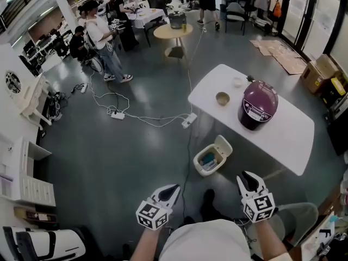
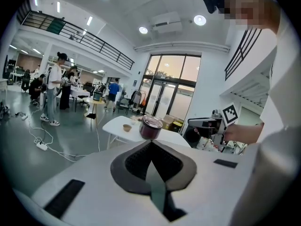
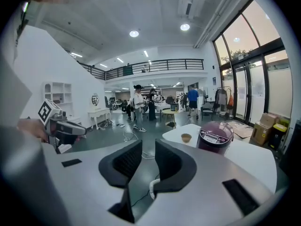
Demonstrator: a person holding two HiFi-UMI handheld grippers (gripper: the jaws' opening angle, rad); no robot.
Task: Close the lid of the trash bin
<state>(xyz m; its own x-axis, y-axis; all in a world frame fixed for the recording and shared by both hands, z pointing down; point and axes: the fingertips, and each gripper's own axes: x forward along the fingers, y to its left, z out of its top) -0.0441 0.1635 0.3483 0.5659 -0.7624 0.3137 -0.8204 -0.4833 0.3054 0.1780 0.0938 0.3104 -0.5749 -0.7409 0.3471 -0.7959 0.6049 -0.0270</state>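
The left gripper (image 1: 173,189) is pointing forward with its two jaws pressed together at the tips, and nothing is sitting between them; its own view (image 2: 151,144) is showing the dark pads meeting in a point. The right gripper (image 1: 247,176) is being held level with it, a little apart to the side. Its jaws are standing slightly open with a narrow gap (image 3: 148,147), and only floor is showing through, so it is holding nothing either.

Just ahead of both grippers, on the grey floor and somewhat nearer the right one, the trash bin (image 1: 198,160) is sitting with its lid (image 1: 223,144) tipped up on the side away from the grippers, so the bin is lying open. Something bluish is showing inside. Neither gripper is touching the bin or the lid.

Beyond the bin, ahead and to the right of the right gripper, a white table (image 1: 283,132) is standing. On it a purple rice cooker (image 1: 258,106) is resting, also showing straight ahead in the left gripper view (image 2: 150,127) and to the right in the right gripper view (image 3: 215,135). A small bowl (image 1: 222,98) is sitting just beside the cooker, on its left.

Farther ahead of the left gripper, a white power strip (image 1: 188,120) is lying on the floor near the table's corner, with cables trailing away leftward. Well beyond, a round table (image 1: 173,31) is standing, and several people are gathering around desks.
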